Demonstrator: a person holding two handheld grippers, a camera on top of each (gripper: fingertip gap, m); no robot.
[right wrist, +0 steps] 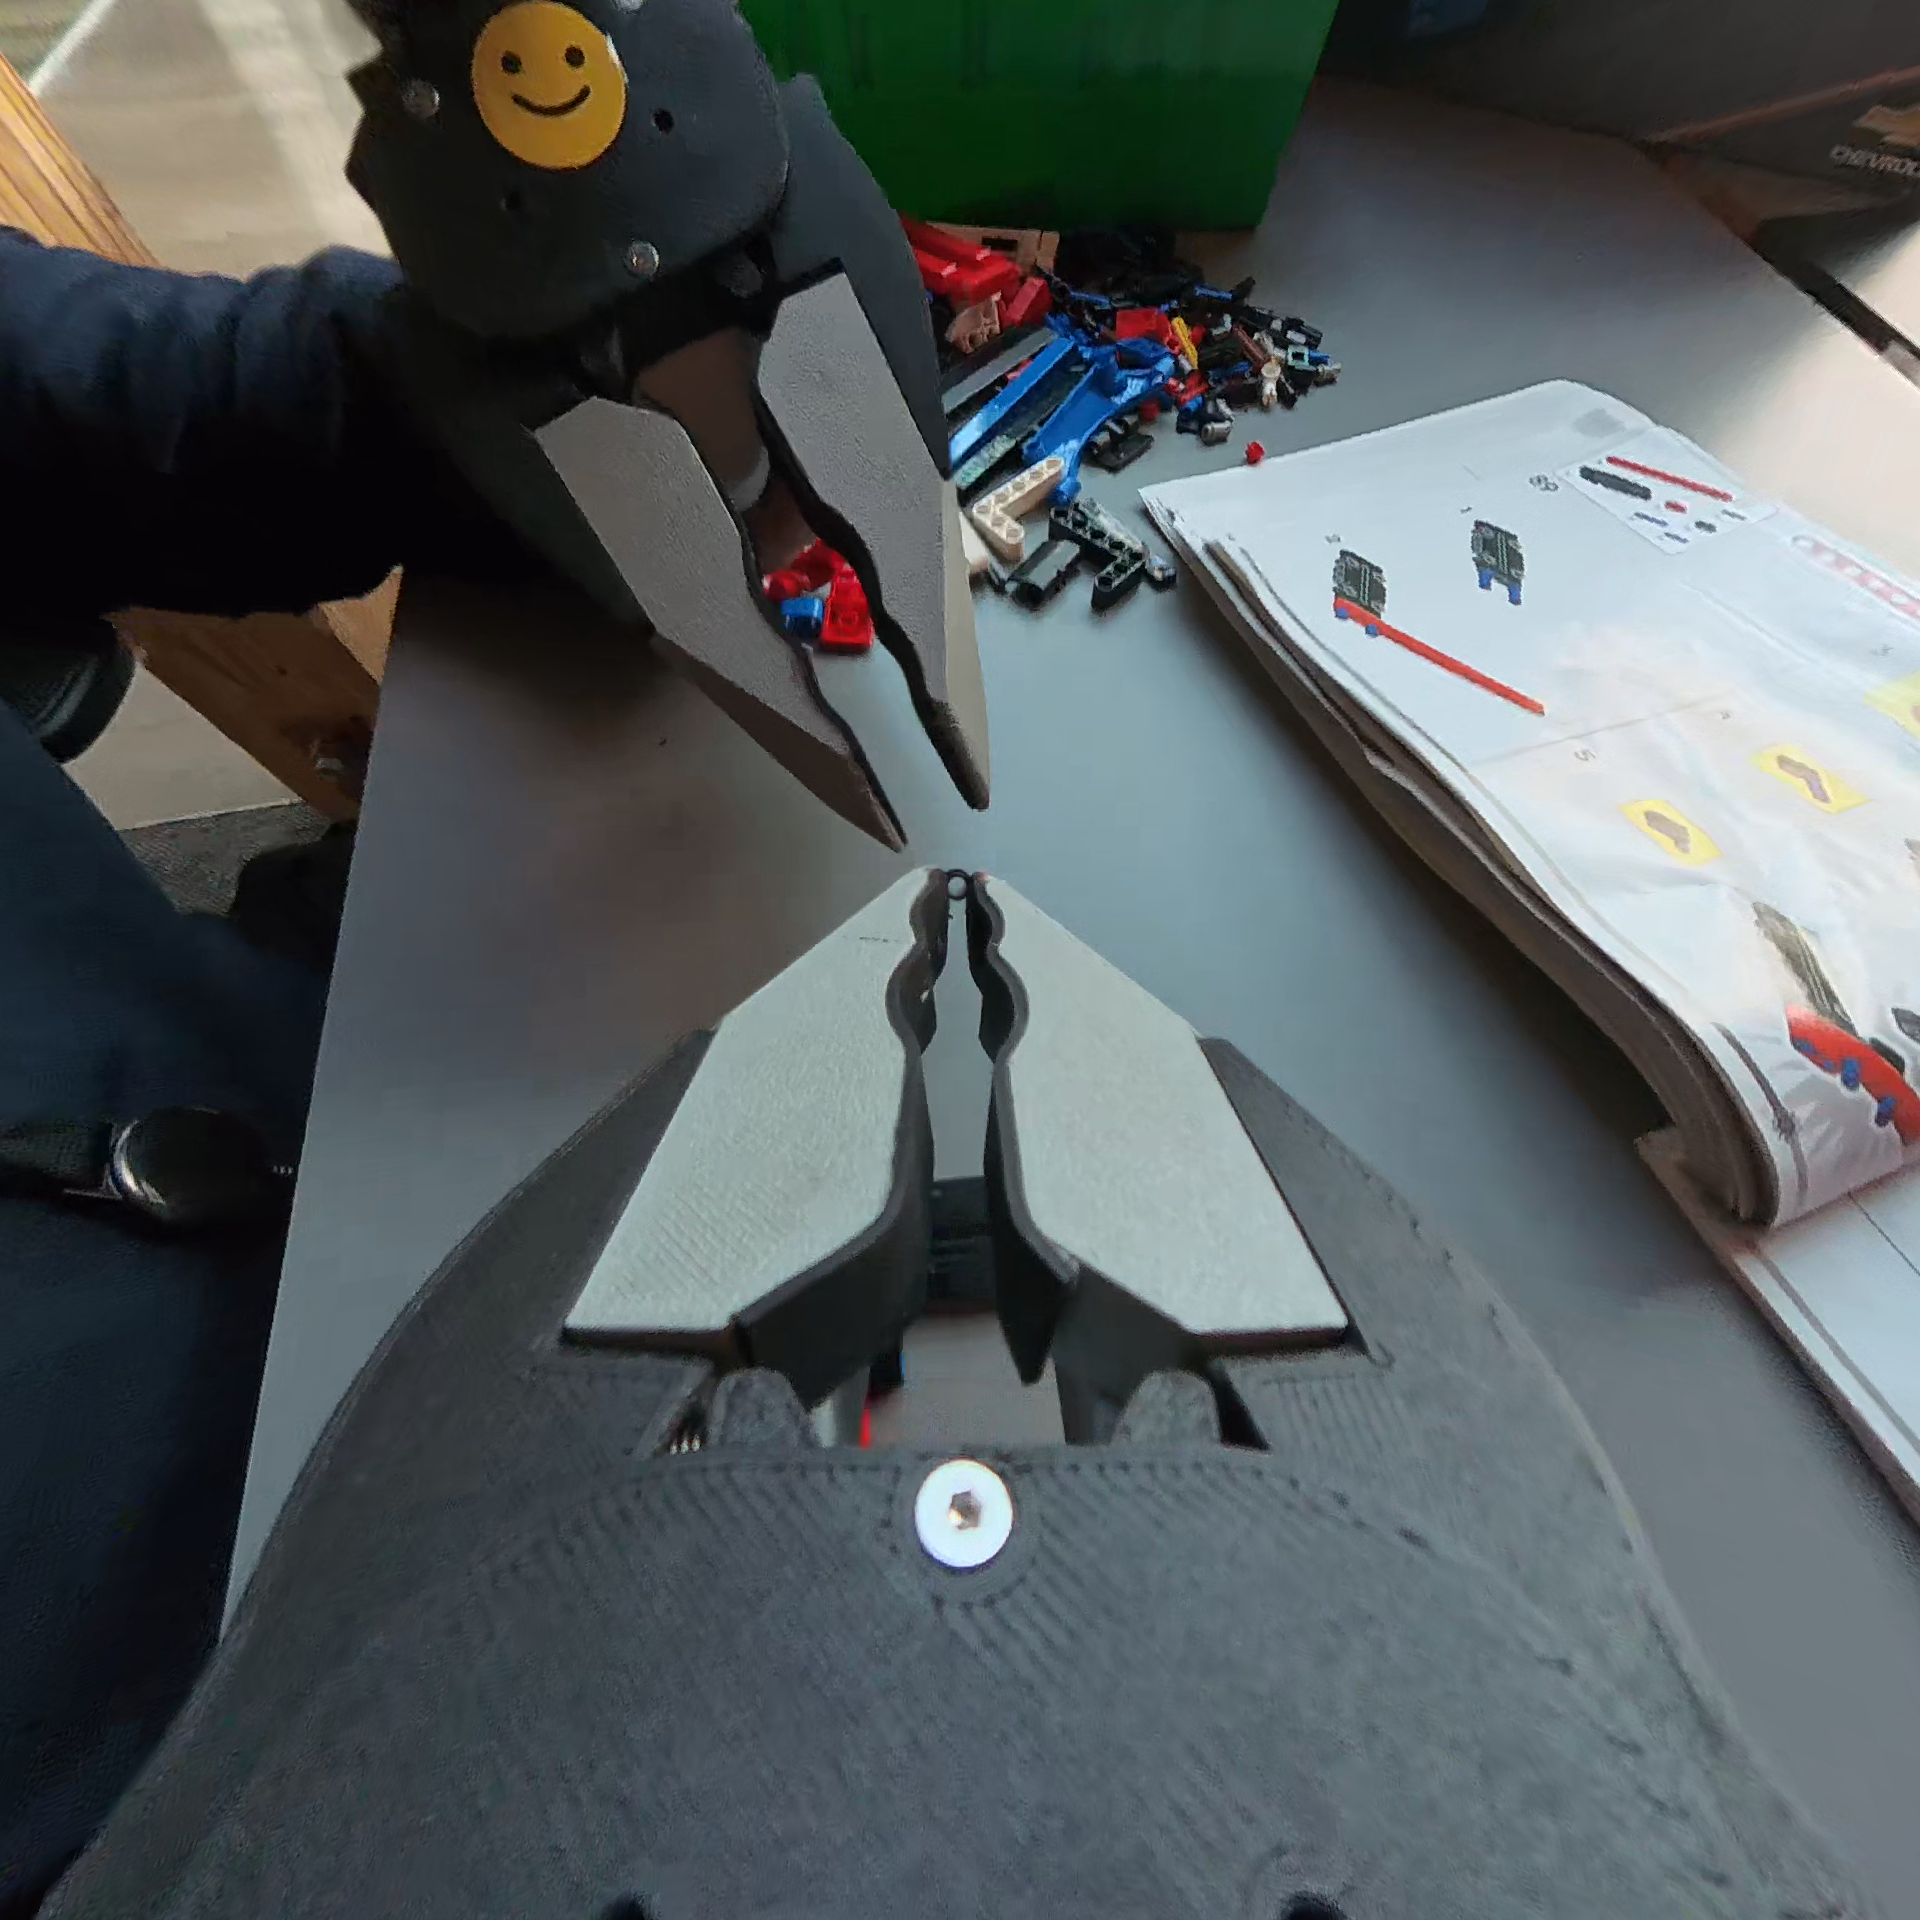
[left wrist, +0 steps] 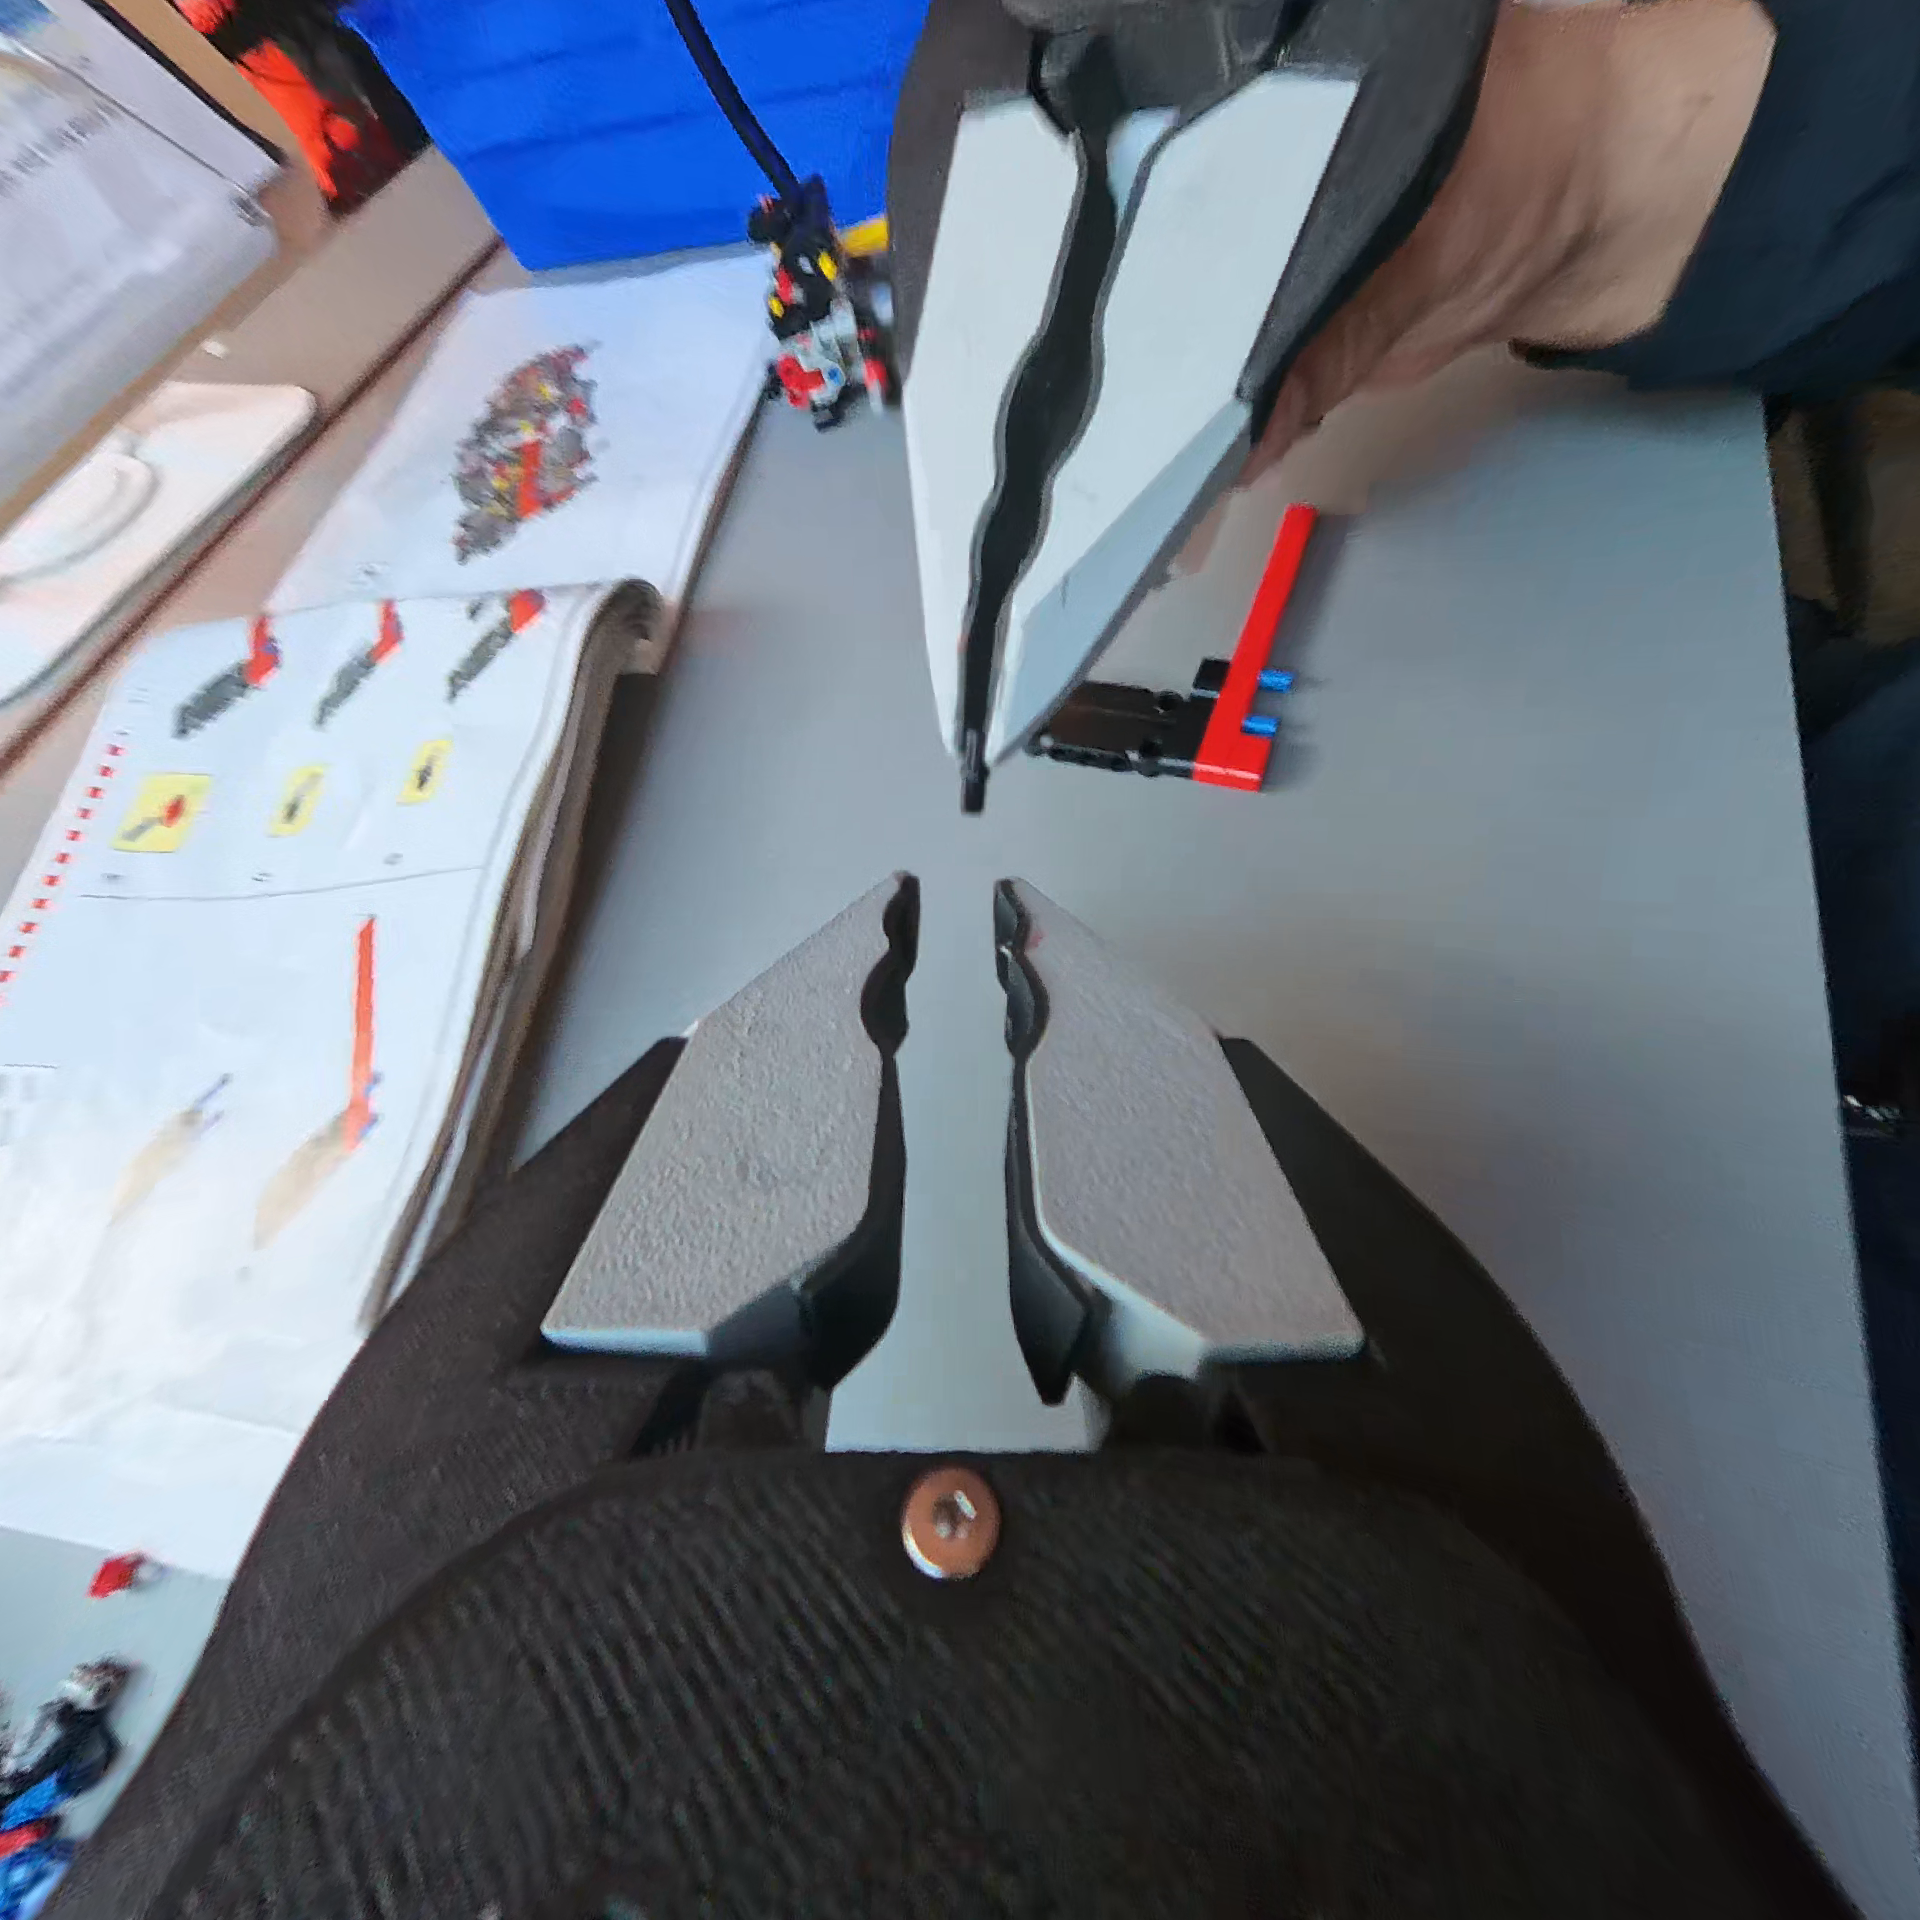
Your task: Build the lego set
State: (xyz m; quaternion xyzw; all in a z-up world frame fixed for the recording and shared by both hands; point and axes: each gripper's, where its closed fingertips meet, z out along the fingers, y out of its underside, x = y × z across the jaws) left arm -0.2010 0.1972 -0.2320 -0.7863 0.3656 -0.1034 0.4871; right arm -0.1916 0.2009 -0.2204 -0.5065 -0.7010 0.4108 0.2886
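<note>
- Right gripper [right wrist: 957,883]: fingertips pinched on a small black pin [left wrist: 972,774], a short peg-like building-toy part. In the left wrist view the pin sticks out past the tips, its long axis in line with the fingers; in the right wrist view only its round end shows (seen end-on).
- Left gripper [left wrist: 956,883]: fingers spread a little, bare grey table [left wrist: 1455,1039] showing through the gap, nothing between the pads.
- Relation: the two grippers face each other tip to tip above the table. The pin's free end points straight toward the gap of the left gripper and lies just ahead of it, near but apart, not between the pads.
- Black-and-red assembly [left wrist: 1195,717]: a flat black frame joined to a long red beam with blue pegs on its side, lying on the table just beside the right gripper's tips (clearly nearer that gripper than the left one).
- Open instruction booklet [left wrist: 312,831]: lying on the table, off to the left gripper's left.
- Heap of loose parts [right wrist: 1132,364]: red, blue and black pieces, well beyond the left gripper in the right wrist view.
- Small built model [left wrist: 826,332]: at the far end of the table, before a blue bin [left wrist: 623,114].
</note>
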